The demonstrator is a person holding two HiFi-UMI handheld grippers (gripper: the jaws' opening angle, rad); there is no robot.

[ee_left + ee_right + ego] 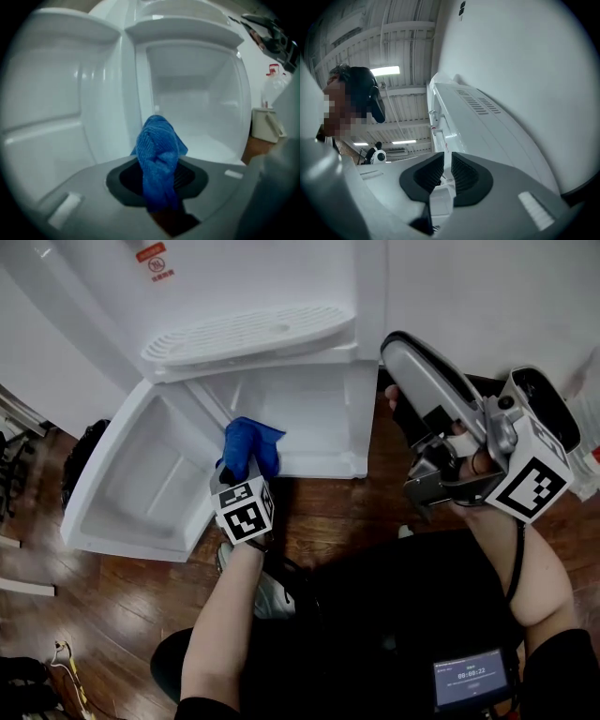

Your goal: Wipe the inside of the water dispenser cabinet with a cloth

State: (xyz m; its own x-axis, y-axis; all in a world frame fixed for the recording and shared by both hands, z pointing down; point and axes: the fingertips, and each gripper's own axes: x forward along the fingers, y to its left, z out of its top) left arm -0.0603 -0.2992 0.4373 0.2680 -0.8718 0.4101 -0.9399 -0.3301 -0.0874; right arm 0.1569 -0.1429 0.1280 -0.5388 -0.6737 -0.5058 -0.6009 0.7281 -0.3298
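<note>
The white water dispenser (281,296) stands with its lower cabinet (309,418) open and the cabinet door (141,484) swung out to the left. A bunched blue cloth (251,448) is clamped in my left gripper (246,474), just outside the cabinet's opening at its lower left corner. In the left gripper view the cloth (158,150) sticks out between the dark pads of the left gripper (158,176), with the bare white cabinet interior (197,108) ahead. My right gripper (398,352) is held up at the right, away from the cabinet. Its jaws (446,171) leave a narrow slit with nothing in it.
The dispenser's slotted drip tray (248,334) juts out above the cabinet. Wooden floor (328,512) lies in front. A white jug-like container (266,124) sits on the floor right of the cabinet. Dark items (84,460) stand left of the door. A person stands off to the left in the right gripper view.
</note>
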